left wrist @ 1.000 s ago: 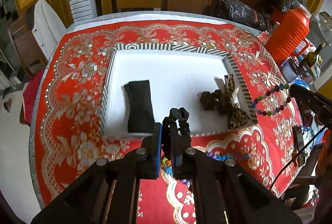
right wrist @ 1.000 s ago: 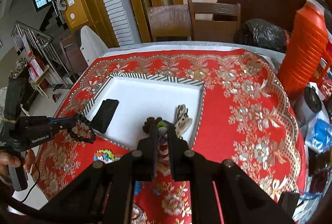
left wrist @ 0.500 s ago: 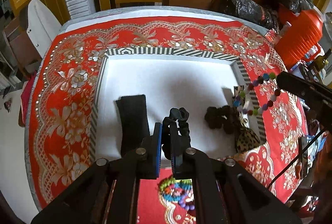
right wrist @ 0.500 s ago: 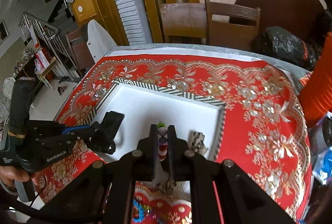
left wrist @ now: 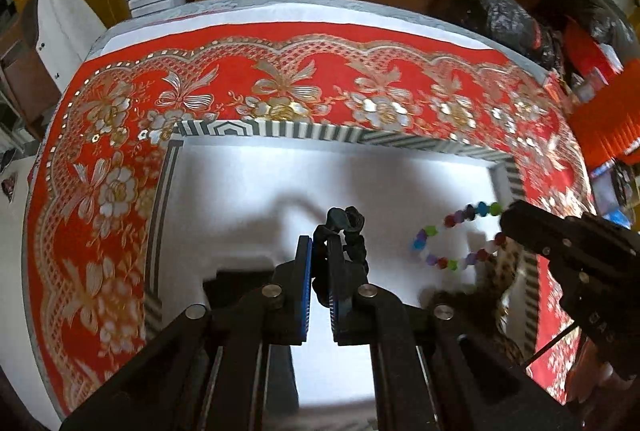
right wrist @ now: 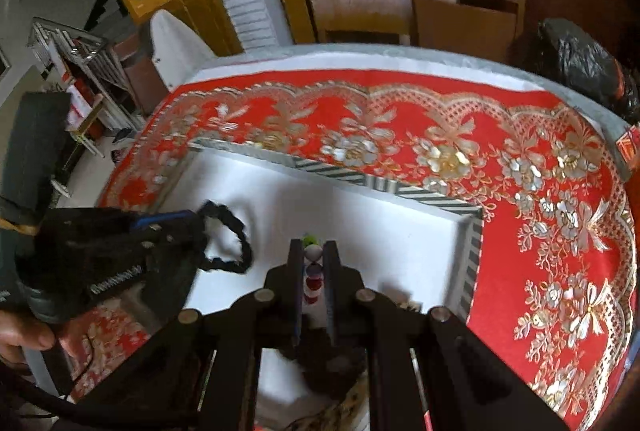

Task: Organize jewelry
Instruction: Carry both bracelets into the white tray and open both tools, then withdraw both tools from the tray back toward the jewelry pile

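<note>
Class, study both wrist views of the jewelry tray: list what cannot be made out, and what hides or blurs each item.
- Black rectangular item in the white tray, left wrist view: mostly hidden behind the left gripper.
- Leopard-print piece, left wrist view: covered by the right gripper and blurred; its shape is unclear.
- Bead bracelet, right wrist view: only a few beads show between the fingers.
- Black scrunchie, right wrist view: motion-blurred.

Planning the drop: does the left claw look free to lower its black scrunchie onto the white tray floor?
Probably yes: the left claw holds the black scrunchie over bare tray; the bead bracelet hangs aside.
</note>
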Available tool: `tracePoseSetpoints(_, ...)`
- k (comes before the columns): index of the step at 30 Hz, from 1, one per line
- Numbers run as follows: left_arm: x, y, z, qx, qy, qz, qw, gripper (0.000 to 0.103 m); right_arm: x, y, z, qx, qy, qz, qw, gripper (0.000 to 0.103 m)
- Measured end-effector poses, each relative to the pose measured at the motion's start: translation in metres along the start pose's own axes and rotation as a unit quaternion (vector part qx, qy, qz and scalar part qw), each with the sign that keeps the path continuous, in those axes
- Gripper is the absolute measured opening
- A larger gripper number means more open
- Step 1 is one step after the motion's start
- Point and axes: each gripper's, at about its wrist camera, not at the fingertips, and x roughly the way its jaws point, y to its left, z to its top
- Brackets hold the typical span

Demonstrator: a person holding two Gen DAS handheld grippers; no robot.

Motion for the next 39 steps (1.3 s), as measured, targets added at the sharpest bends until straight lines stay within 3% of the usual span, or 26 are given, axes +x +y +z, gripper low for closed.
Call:
tracePoseSetpoints(5, 0.02, 0.01, 0.013, -0.009, 0.007, 0.013, 0.9998, 0.0, 0.023, -0.034, 0.0, 0.032, 0.013, -0.02, 0.999, 0.009)
tracePoseSetpoints(12, 0.039, 0.014, 0.012, -0.012, 0.017, 0.031, 0.9993, 0.0, 0.037, -0.05, -0.005, 0.029, 0.021, -0.062, 0.997, 0.01)
tracePoseSetpoints(14, 0.043, 0.016, 0.011, -0.017, 0.024, 0.028, 0.9992, 0.0, 0.038, -0.053, -0.005, 0.035, 0.02, -0.059, 0.997, 0.027)
tracePoseSetpoints(16, 0.044, 0.018, 0.008, -0.024, 0.027, 0.026, 0.999, 0.0, 0.036, -0.056, -0.007, 0.045, 0.02, -0.052, 0.997, 0.036)
tracePoseSetpoints(17, 0.043, 0.019, 0.006, -0.027, 0.027, 0.026, 0.9989, 0.007, 0.034, -0.056, -0.008, 0.046, 0.019, -0.048, 0.998, 0.036)
tracePoseSetpoints(18, 0.041, 0.02, 0.005, -0.029, 0.025, 0.024, 0.999, 0.015, 0.03, -0.055, -0.01, 0.046, 0.016, -0.043, 0.998, 0.036)
tracePoseSetpoints(20, 0.035, 0.022, 0.0, -0.031, 0.021, 0.018, 0.9991, 0.019, 0.019, -0.05, -0.015, 0.04, 0.006, -0.042, 0.998, 0.036)
tracePoseSetpoints(31, -0.012, 0.015, -0.038, -0.027, 0.011, 0.023, 0.9993, 0.019, -0.052, -0.021, -0.047, 0.043, -0.038, -0.015, 0.998, 0.044)
tracePoseSetpoints(39, -0.059, 0.015, -0.092, -0.009, -0.016, 0.051, 0.9985, 0.019, -0.106, 0.01, -0.09, 0.022, -0.06, -0.024, 0.998, 0.055)
